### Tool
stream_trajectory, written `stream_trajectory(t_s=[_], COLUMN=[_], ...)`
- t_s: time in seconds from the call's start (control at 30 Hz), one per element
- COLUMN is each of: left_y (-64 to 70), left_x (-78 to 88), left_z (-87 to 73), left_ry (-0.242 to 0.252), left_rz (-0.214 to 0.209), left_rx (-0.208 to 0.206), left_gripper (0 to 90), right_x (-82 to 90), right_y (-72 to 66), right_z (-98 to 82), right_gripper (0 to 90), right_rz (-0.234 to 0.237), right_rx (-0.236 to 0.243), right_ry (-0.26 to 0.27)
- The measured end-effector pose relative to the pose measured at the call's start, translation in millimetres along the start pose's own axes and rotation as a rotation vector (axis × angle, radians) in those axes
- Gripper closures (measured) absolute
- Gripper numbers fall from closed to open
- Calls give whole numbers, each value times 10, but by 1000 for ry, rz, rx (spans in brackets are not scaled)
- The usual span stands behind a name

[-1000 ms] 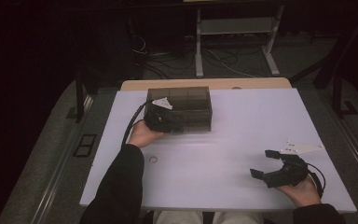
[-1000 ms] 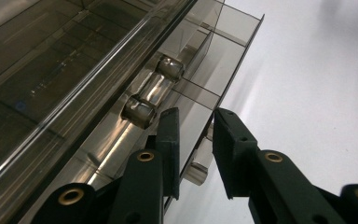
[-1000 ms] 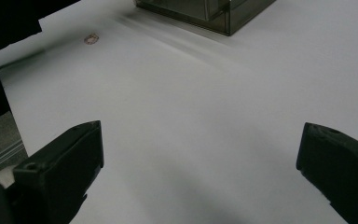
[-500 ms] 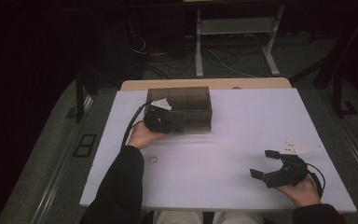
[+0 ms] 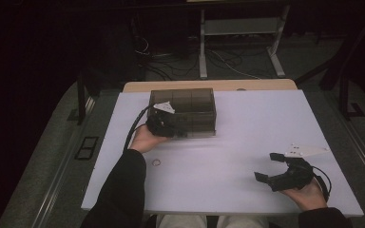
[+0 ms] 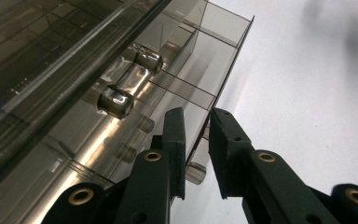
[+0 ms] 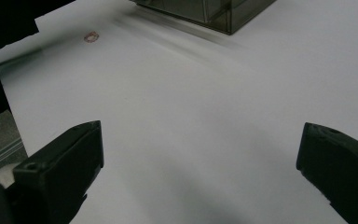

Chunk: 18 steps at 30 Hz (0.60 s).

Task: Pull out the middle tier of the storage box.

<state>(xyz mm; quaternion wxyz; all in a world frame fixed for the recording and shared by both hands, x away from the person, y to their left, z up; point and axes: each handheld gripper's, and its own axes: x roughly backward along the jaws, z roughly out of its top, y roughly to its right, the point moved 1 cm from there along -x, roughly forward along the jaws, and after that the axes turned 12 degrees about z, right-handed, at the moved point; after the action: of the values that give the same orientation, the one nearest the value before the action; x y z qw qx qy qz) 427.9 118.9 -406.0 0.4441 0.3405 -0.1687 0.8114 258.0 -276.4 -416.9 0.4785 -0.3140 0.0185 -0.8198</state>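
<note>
Cable (image 5: 134,127) runs back along the left forearm from my left gripper (image 5: 164,124), which I have set against the near-left corner of the smoked-plastic drawer organizer (image 5: 190,107). That box sits on the white table (image 5: 247,128) toward its far side, left of centre, with its back edge near the strip of wooden board (image 5: 209,85) behind the table.

In the left gripper view, the left gripper (image 6: 196,140) has its jaws drawn close together with the thin front panel of a drawer (image 6: 223,79) between them. The slit is narrow, and I judge the pads to be pinching that edge, though contact on both faces is not fully clear. I read this grip as the means to pull or steady the drawer, since the clear bar handle (image 6: 129,84) sits further along the front and is not held.

A small red ring (image 5: 157,163) lies on the table near the left sleeve, apart from both tools; I cannot tell what it is.

The right gripper (image 5: 274,167) rests low near the table's front right edge, well apart from the organizer. Its jaws are spread wide with nothing between them, as the right gripper (image 7: 200,158) confirms in its own view. I judge it parked out of the way.
</note>
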Motion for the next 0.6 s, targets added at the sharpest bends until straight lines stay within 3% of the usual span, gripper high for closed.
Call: stream_trajectory(t_s=[0.43, 0.6], left_y=[31, 36], left_x=[19, 33], left_z=[-30, -73], left_ry=[-9, 10], left_rz=[-6, -17], left_rx=[-1, 28], left_gripper=[751, 751], right_x=[-9, -11], right_y=[0, 0], right_z=[1, 0], right_gripper=[0, 0], right_rz=[2, 1], right_rx=[1, 4], right_ry=[-4, -4])
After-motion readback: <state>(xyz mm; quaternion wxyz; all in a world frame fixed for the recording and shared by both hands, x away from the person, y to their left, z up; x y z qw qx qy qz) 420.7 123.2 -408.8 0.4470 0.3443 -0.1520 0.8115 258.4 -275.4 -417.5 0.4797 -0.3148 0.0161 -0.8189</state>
